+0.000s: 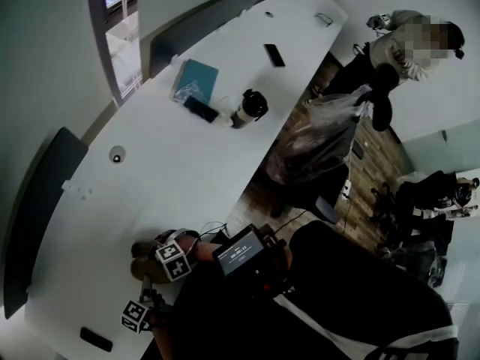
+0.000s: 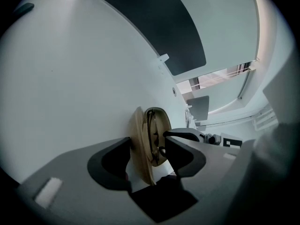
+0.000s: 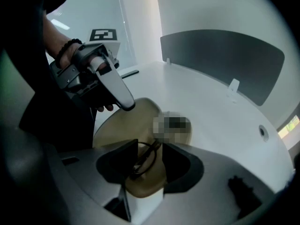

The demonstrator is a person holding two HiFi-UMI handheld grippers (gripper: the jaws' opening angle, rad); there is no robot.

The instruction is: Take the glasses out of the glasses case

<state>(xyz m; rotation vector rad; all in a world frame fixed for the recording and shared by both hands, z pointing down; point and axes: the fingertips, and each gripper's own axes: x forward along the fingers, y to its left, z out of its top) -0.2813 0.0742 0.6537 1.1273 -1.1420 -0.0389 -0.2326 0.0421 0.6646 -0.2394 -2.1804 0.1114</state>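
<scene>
Head view, near: a long white table point(image 1: 172, 171). The brownish glasses case point(image 1: 142, 250) sits at its near edge, partly hidden behind two marker cubes point(image 1: 174, 261).
Head view, far: a lidded cup point(image 1: 251, 105), contents not visible. A teal notebook point(image 1: 196, 77) and a dark phone point(image 1: 201, 109) lie just left of it.
Head view, right: a standing person point(image 1: 390, 51) holds a clear plastic bag point(image 1: 319, 133). Its dark contents cannot be identified.
Left gripper view, grip: the left gripper point(image 2: 147, 142) has its jaws drawn narrow, clamped on one tan half of the open glasses case.
Left gripper view, contents: the dark-framed glasses point(image 2: 151, 128) lie inside the glasses case.
Right gripper view, grip: the right gripper point(image 3: 150, 149) has its jaws narrow, closed on the frame of the glasses, which are inside the glasses case.
Right gripper view, lid: the lid is raised, with one left gripper finger on its rim.
</scene>
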